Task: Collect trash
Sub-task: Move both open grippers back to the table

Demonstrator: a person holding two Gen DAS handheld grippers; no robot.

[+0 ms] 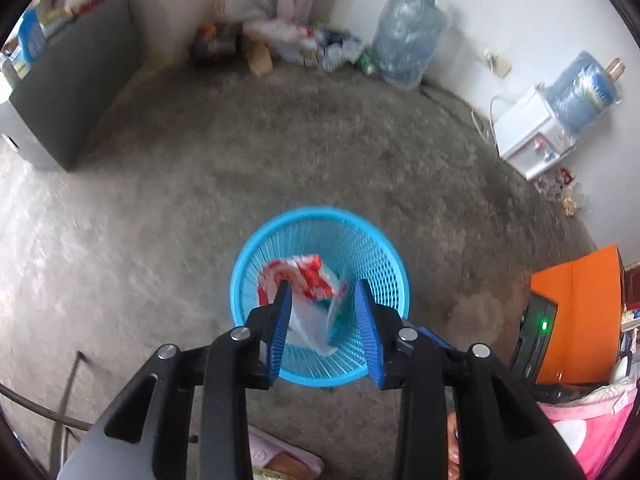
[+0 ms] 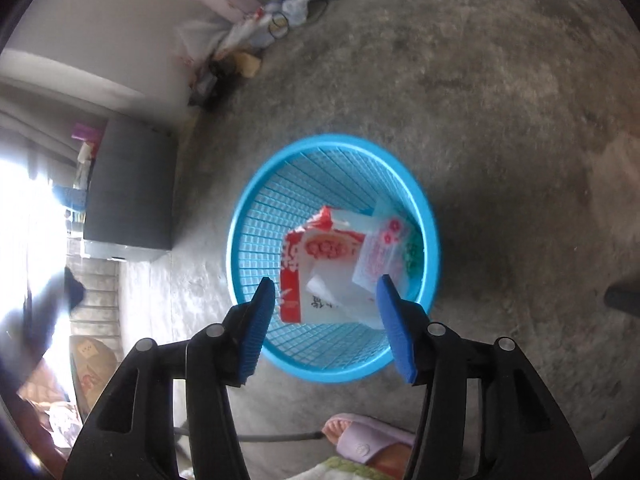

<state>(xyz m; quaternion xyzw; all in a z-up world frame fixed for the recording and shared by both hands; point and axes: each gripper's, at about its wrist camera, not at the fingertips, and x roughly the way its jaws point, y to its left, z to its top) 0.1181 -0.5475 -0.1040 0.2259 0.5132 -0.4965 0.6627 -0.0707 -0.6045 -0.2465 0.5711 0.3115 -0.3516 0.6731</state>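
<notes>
Over blue basket [image 2: 240, 216]: both grippers' fingers spread, red-white wrappers [image 2: 320, 264] inside

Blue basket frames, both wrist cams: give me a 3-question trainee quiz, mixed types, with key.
1. True or false: the left gripper is clamped on the red-and-white wrapper.
2. Multiple choice: where does the blue mesh wastebasket stand? A) on a table B) on the concrete floor C) on the white water dispenser
3. Fill in: in the right wrist view, the right gripper hangs over the basket with its jaws ____.

Key
1. False: its jaws are apart and the wrapper lies loose in the basket.
2. B.
3. Open, holding nothing; the red-and-white wrapper and a clear flower-printed bag lie inside.
</notes>
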